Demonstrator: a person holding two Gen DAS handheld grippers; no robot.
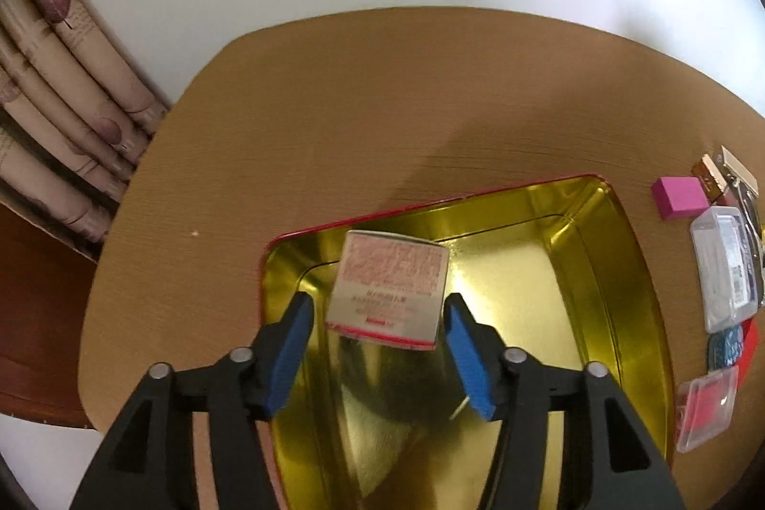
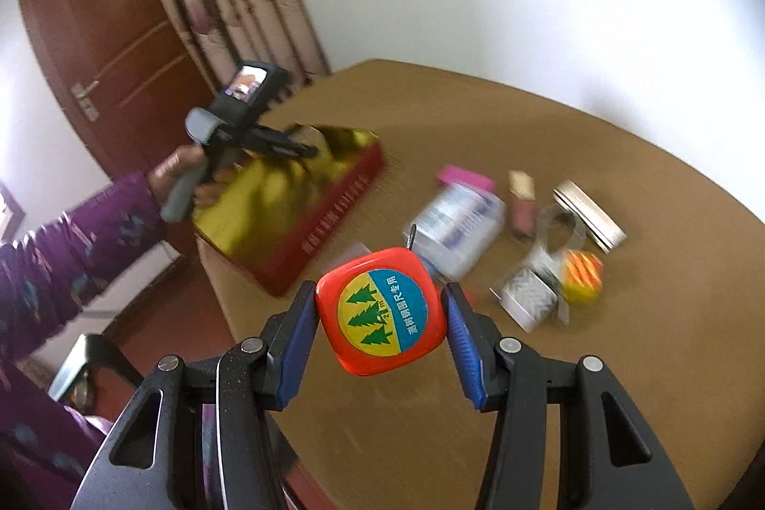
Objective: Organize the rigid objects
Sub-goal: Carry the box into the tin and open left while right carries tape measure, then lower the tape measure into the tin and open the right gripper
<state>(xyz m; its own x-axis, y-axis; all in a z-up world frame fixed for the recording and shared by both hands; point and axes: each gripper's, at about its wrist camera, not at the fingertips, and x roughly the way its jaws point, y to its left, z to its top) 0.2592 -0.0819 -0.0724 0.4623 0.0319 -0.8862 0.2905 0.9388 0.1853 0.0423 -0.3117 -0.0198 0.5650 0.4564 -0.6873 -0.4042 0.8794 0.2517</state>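
Tape measure [image 2: 381, 311] between right gripper [image 2: 381, 319] pads

The right hand-held gripper [image 2: 381, 314] grips an orange tape measure [image 2: 381, 311] above the table [image 2: 621, 366].

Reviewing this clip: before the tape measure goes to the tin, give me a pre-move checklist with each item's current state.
1. Right gripper clamped on the orange tape measure: ok, both pads press its sides.
2. Tape measure lifted off the table: ok.
3. Left gripper released the white box: ok, gaps show at both pads.
4. White box settled in the gold tin: cannot tell, it looks tilted.
5. Free space in the tin: ok, its right half is bare.
6. Left gripper out of the tin: not ok, it hangs over it.
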